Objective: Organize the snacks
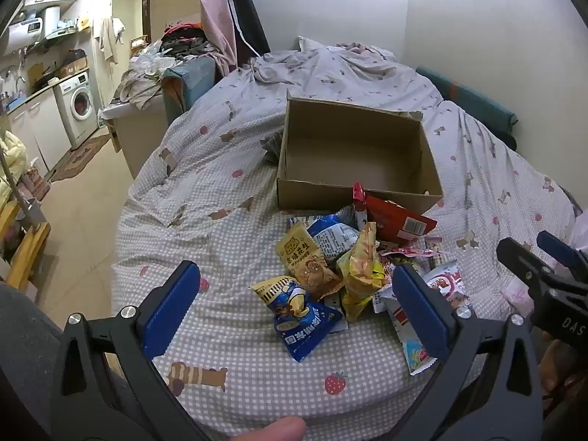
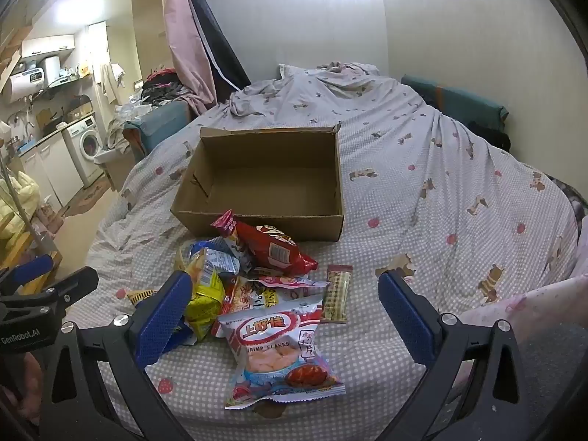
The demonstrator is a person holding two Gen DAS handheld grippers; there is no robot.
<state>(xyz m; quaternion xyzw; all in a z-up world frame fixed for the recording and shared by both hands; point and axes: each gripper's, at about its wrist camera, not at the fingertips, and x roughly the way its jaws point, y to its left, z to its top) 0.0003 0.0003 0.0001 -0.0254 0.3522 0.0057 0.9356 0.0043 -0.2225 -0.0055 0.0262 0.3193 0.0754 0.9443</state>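
An empty cardboard box (image 1: 352,154) (image 2: 264,183) stands open on the bed. In front of it lies a heap of snack bags: a red bag (image 1: 397,220) (image 2: 272,246), a yellow crumpled bag (image 1: 362,268) (image 2: 204,294), a blue and yellow bag (image 1: 297,316), a tan peanut bag (image 1: 305,261), a shrimp flakes bag (image 2: 279,356) and a small bar (image 2: 336,294). My left gripper (image 1: 296,307) hangs open over the blue and yellow bag, holding nothing. My right gripper (image 2: 284,312) stands open above the shrimp flakes bag, also with nothing in it.
The bed (image 1: 220,191) (image 2: 441,191) carries a checked cover with rumpled bedding at the far end. A wall runs along the right. To the left, beyond the bed's edge, are floor, a washing machine (image 1: 79,104), cabinets and a clothes pile (image 1: 176,44).
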